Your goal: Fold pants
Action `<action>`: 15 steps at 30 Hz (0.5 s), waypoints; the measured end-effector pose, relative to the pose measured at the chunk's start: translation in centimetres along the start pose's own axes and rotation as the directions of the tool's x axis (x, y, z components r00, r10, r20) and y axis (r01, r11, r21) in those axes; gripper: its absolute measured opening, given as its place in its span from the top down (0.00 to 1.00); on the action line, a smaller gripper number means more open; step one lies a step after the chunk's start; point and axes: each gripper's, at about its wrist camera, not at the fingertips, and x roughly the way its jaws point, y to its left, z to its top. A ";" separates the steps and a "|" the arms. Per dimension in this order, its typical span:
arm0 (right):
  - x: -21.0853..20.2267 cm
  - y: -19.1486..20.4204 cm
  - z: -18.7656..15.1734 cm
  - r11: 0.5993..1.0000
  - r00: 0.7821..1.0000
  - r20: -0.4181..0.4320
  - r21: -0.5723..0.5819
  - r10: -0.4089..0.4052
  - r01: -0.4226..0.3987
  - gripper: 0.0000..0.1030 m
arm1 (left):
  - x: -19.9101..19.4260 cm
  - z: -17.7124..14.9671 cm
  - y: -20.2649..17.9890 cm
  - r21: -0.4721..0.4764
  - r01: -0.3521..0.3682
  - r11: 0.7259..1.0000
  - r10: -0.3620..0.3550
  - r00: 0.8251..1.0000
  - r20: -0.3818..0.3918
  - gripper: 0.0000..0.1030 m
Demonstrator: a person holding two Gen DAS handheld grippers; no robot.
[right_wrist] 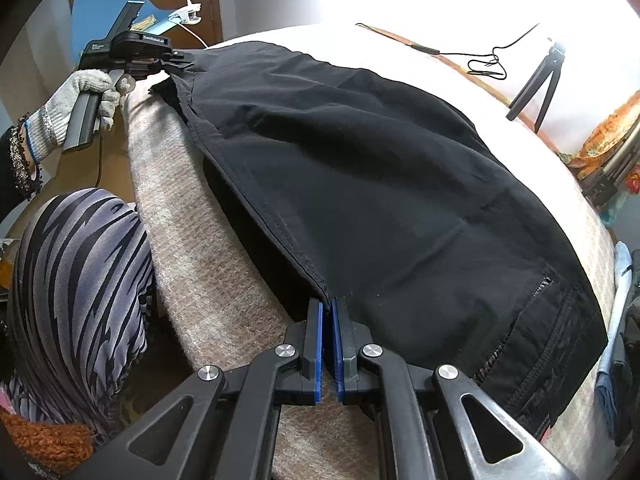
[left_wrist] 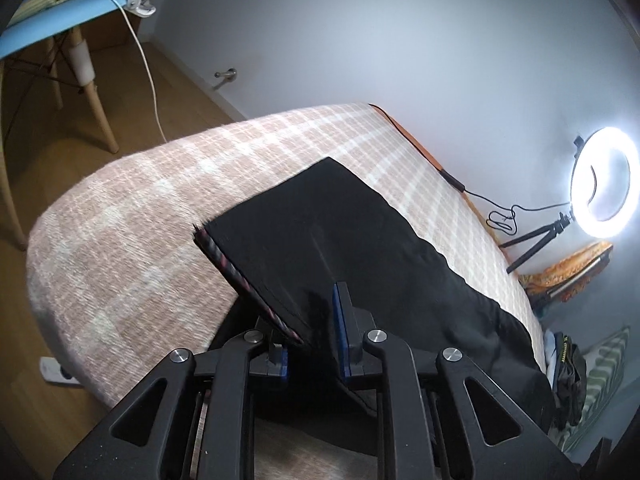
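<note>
My ring light (left_wrist: 603,181) glares white; beyond the bed (right_wrist: 224,264) it's blown out, edges bend, perhaps slightly blurred.

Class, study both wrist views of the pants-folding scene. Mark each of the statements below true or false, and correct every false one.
1. The pants are black. True: the pants are black.
2. The pants lie on a bare wooden floor. False: they lie on a pink and white checked blanket.
3. The right gripper is closed on an edge of the pants. True: the right gripper pinches the seamed edge.
4. The ring light is switched off. False: the ring light glows bright white.
5. The hand holding the left gripper is bare. False: that hand wears a grey knitted glove.
</note>
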 end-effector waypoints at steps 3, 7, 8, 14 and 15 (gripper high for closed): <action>-0.1 -0.1 0.0 1.000 1.000 0.013 0.013 -0.021 0.021 0.97 | 0.0 0.3 0.4 0.006 0.006 1.000 -0.006 1.000 0.003 0.87; -0.5 -0.5 -0.1 0.997 0.997 0.047 0.062 -0.056 0.053 0.86 | 0.1 0.5 0.0 0.050 0.013 0.999 -0.013 1.000 -0.001 0.90; -0.6 -0.7 -0.2 0.995 0.997 0.054 0.079 -0.060 0.055 0.79 | 0.1 0.5 -0.1 0.053 0.016 0.998 -0.016 1.000 -0.002 0.91; -3.6 -3.4 -2.6 0.955 0.988 0.152 0.298 -0.037 -0.010 0.68 | 0.6 0.1 -0.3 0.064 0.026 0.998 -0.025 1.000 -0.016 0.93; -4.4 -4.1 -3.2 0.937 0.984 0.174 0.347 -0.034 -0.029 0.67 | 0.6 0.1 -0.4 0.068 0.027 0.997 -0.025 1.000 -0.018 0.93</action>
